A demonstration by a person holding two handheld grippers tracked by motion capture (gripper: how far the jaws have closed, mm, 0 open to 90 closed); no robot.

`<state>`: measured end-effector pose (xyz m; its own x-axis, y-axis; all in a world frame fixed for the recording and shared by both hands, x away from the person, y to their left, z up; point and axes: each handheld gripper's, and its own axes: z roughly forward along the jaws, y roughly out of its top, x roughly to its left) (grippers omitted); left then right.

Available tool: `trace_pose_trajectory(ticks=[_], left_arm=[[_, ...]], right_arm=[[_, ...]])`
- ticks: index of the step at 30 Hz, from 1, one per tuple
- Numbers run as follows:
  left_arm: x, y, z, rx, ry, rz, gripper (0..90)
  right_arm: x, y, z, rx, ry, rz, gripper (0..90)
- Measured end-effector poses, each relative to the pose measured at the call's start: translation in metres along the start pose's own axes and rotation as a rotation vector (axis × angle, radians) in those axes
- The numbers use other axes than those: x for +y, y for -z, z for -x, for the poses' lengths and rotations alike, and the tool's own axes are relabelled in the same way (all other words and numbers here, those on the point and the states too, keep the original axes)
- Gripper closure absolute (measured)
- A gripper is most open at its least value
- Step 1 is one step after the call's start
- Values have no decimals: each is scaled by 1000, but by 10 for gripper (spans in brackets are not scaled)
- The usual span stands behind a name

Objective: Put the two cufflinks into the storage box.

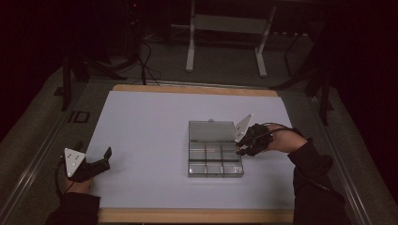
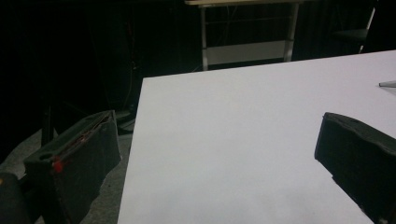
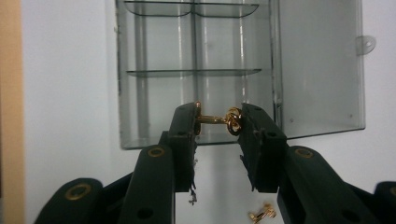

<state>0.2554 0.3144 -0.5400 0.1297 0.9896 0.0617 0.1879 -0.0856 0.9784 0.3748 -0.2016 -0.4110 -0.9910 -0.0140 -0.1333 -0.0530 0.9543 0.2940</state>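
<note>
A small gold metal cufflink (image 3: 218, 120) is gripped between the right gripper's (image 3: 217, 122) jaws beside the clear plastic 6-compartment box (image 1: 215, 159), seemingly for sorting; the left gripper (image 1: 99, 161) rests open near the table's left edge.

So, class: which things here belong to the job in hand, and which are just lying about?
In the job:
right gripper
gold piece held between its jaws
clear compartment box, lid open
second gold piece on the table

Idle:
left gripper, open
metal stand behind
</note>
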Motion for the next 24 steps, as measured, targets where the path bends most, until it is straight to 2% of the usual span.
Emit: trace_pose_trajectory(ticks=[5,16,20,24], left_arm=[[0,0,0,0,-2,0,4],[0,0,1,0,-6,0,4],[0,0,1,-1,-7,1,4],[0,0,1,-2,-6,0,4]], right_arm=[[-2,-8,5,4,13,35,668],[3,-43,13,28,46,2,668],[3,-54,19,47,19,-1,668],[4,-65,20,43,26,-62,668]])
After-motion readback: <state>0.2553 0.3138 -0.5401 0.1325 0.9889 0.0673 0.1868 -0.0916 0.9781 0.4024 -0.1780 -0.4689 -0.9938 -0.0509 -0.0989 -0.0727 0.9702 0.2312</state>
